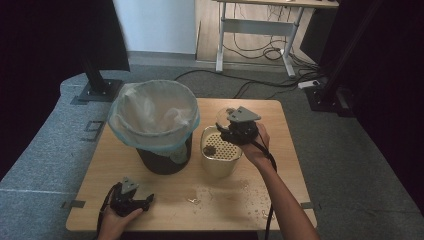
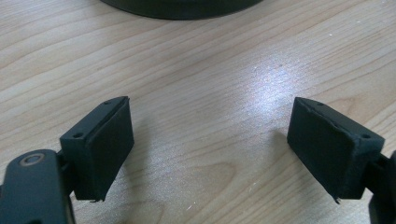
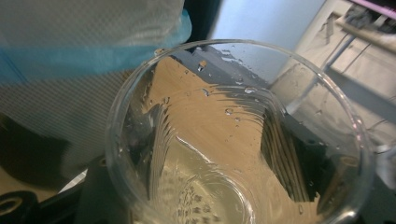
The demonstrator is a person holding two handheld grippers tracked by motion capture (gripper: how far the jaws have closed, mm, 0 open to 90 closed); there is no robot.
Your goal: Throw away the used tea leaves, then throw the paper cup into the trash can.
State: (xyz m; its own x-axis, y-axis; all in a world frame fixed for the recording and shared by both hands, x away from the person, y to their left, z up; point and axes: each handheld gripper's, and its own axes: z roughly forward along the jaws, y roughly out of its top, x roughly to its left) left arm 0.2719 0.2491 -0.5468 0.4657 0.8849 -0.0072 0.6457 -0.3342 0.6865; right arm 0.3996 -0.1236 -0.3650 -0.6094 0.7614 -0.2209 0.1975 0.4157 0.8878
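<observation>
1. A light wooden counter [image 1: 280,165] is standing on grey carpet [image 1: 350,165].
2. Dark curtains [image 1: 45,50] are hanging at both sides.
3. A white-legged desk [image 1: 260,27] is standing at the back, with black cables [image 1: 250,52] trailing beneath it.
4. A white wall [image 1: 155,25] is showing behind.
5. Black stand bases [image 1: 100,90] are resting on the carpet.

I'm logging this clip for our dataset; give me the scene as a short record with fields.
table: wooden table with crumbs near its front edge
bin: dark bin lined with a pale bag
container: cream container with a perforated insert, right of the bin
glass: clear glass, wet inside, held above the container
right gripper: shut on the glass
left gripper: jaws open, low over bare table
</observation>
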